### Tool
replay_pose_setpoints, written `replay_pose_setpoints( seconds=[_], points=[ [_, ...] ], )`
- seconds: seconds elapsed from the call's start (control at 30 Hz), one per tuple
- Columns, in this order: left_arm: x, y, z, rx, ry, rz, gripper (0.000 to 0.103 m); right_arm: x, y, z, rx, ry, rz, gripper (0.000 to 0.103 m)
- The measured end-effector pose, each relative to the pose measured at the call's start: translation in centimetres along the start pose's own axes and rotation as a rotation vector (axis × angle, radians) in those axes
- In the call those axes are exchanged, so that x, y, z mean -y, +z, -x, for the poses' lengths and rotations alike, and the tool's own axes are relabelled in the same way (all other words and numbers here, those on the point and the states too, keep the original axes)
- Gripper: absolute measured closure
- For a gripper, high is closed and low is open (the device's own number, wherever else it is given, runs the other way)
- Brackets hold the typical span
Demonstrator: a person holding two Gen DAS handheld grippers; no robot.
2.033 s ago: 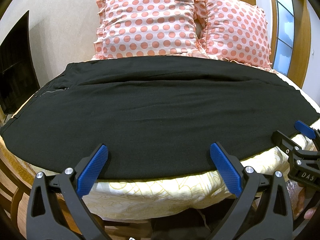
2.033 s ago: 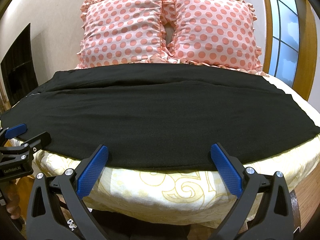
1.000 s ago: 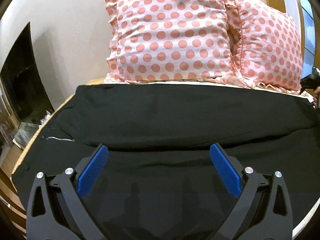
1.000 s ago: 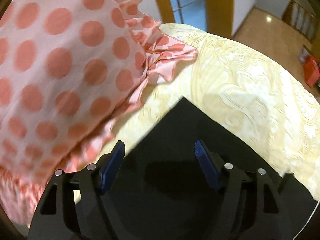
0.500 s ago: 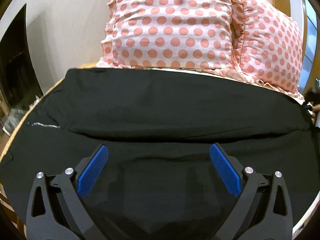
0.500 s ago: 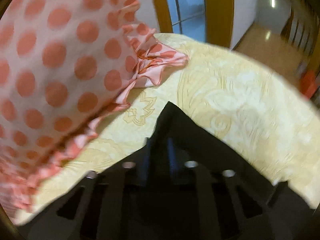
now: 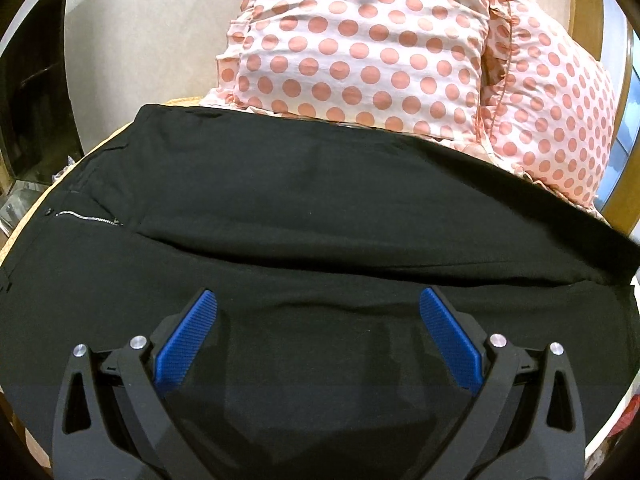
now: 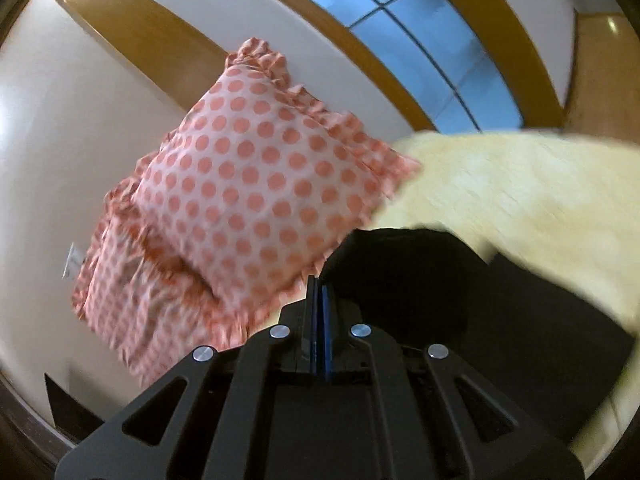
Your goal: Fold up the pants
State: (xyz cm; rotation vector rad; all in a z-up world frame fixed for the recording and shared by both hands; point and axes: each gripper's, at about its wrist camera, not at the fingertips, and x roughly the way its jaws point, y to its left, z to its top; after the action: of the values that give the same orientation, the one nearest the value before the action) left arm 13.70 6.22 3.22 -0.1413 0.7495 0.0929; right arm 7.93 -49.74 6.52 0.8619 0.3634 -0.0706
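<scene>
Black pants flat across bed. Left hand-held gripper wide open above. Right hand-held gripper pinching pants corner.

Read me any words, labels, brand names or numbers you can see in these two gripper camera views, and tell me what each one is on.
There is no readable text in either view.
The black pants show only a silver zipper, no label.
The polka-dot pillows carry a pattern, no lettering.
The left gripper and right gripper show no markings.
The white wall plate is too blurred to read.
</scene>
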Motion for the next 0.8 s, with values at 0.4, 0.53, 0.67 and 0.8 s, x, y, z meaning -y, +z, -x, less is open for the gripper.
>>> replay_pose_setpoints(
  seconds=[0.4, 0.53, 0.67, 0.8],
  points=[
    [0.2, 1.4, 2.4, 0.072, 0.006, -0.082, 0.002, 6.3, -5.0, 1.5, -0.136, -0.103, -0.172, 0.095],
    [-1.5, 4.3, 3.3, 0.084, 0.051, -0.091, 0.002, 7.5, -5.4, 0.9, -0.148, -0.090, -0.221, 0.082],
    [-3.8, 7.8, 2.1, 0.050, 0.030, -0.029, 0.002, 7.7, -5.3, 0.2, -0.123, -0.099, -0.211, 0.083],
    [-5.6, 11.2, -0.4, 0.030, -0.049, 0.048, 0.002, 8.1, -4.4, 0.5, -0.068, -0.016, -0.225, 0.100]
  ],
)
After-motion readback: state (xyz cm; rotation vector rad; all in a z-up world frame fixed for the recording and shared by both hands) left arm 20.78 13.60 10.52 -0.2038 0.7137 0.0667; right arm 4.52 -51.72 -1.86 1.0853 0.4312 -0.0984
